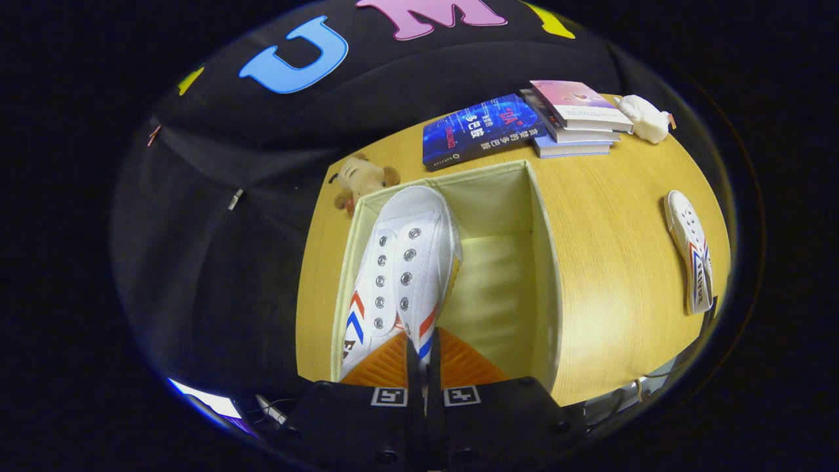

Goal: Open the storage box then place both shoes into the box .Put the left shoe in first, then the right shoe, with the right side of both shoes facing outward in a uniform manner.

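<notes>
gripper view: gripper (423, 357) pinching a white shoe (403, 275) over the open storage box (544, 262); second shoe (691, 259) lies apart on the table (609, 275).

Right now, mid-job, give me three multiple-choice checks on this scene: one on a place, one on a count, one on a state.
1. Where is the second shoe?
A. On the table, outside the box
B. Inside the box
C. On the stacked books

2. How many soft toys sit on the table?
A. None
B. One
C. Two

3. What is the gripper doing?
A. Open above the table
B. Jaws closed on the shoe
C. Holding a book

Answers:
1. A: it lies on bare wood, apart from the storage box.
2. C: a brown toy beside the box's far corner, a white toy by the stacked books.
3. B: both fingers pinch the heel end of the held shoe, which hangs over the open box.
</notes>
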Demonstrator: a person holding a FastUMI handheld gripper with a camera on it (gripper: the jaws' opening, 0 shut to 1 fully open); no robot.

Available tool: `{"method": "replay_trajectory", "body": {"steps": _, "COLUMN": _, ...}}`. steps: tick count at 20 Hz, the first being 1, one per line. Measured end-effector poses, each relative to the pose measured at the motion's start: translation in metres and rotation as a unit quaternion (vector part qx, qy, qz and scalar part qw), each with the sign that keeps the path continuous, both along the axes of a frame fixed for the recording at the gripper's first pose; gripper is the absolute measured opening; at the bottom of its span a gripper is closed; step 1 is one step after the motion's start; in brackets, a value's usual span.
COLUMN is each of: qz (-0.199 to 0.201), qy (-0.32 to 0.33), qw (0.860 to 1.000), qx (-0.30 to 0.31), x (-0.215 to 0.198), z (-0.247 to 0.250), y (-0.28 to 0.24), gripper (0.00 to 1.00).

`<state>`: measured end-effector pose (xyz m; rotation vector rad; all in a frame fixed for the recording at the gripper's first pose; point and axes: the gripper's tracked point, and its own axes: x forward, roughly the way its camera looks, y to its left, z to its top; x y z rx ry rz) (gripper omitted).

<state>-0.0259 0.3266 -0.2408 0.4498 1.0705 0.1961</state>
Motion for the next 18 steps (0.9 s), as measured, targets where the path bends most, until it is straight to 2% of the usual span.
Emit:
{"method": "replay_trajectory", "body": {"steps": 7, "qz": 0.025, "qy": 0.041, "qw": 0.998, "qx": -0.029, "x": 0.016, "z": -0.050, "y": 0.012, "gripper": 0.06}}
{"method": "replay_trajectory", "body": {"steps": 9, "qz": 0.051, "qy": 0.042, "qw": 0.998, "qx": -0.023, "x": 0.015, "z": -0.054, "y": 0.024, "gripper": 0.12}}
{"method": "replay_trajectory", "body": {"steps": 10, "qz": 0.066, "qy": 0.043, "qw": 0.997, "qx": -0.011, "x": 0.008, "z": -0.053, "y": 0.032, "gripper": 0.26}}
{"method": "replay_trajectory", "body": {"steps": 14, "qz": 0.098, "qy": -0.009, "qw": 0.995, "qx": -0.012, "x": 0.012, "z": -0.027, "y": 0.026, "gripper": 0.98}}
{"method": "replay_trajectory", "body": {"steps": 18, "qz": 0.116, "qy": -0.091, "qw": 0.989, "qx": -0.031, "x": 0.014, "z": 0.028, "y": -0.024, "gripper": 0.99}}
